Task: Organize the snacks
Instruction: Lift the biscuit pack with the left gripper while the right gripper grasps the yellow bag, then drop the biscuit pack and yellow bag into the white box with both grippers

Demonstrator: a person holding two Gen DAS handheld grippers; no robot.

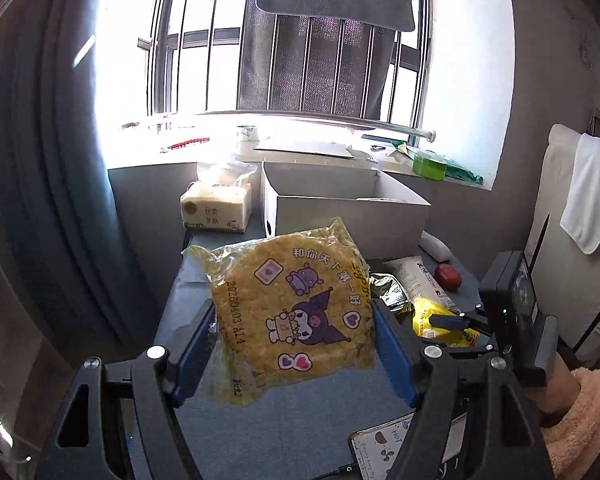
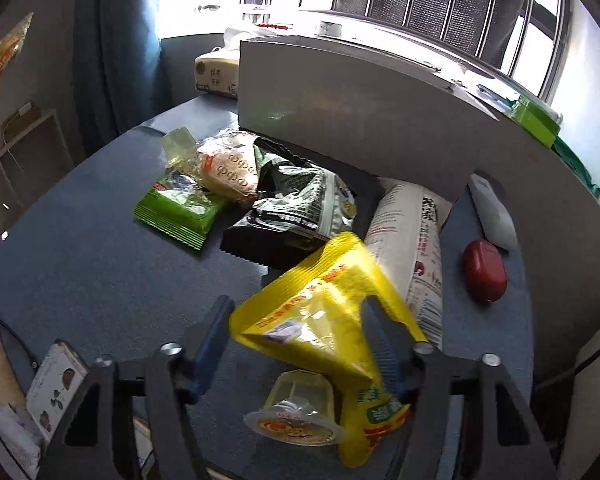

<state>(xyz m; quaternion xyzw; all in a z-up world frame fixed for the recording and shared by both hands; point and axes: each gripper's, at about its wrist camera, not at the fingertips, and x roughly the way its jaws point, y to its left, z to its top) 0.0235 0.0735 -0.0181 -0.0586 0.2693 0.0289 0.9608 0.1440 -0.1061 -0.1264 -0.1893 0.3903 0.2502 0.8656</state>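
My left gripper [image 1: 294, 332] is shut on a yellow round-cake packet [image 1: 296, 312] with purple cartoon figures, held above the blue table [image 1: 284, 428]. My right gripper [image 2: 300, 332] has its blue fingers around a yellow snack bag [image 2: 324, 320]; the bag looks lifted and tilted. That bag and gripper also show in the left wrist view [image 1: 440, 320]. A white open box [image 1: 340, 204] stands at the table's back, also in the right wrist view [image 2: 340, 92]. Loose on the table lie a green packet [image 2: 180, 208], a bun packet [image 2: 228, 168], a black packet [image 2: 296, 208], a white tube pack [image 2: 412, 248] and a jelly cup [image 2: 296, 412].
A tissue pack [image 1: 216, 210] sits left of the box. A red case [image 2: 483, 271] and a grey remote [image 2: 494, 214] lie at the right. A phone [image 1: 384, 448] lies at the table's near edge. A windowsill with a green tub [image 1: 430, 164] runs behind the box.
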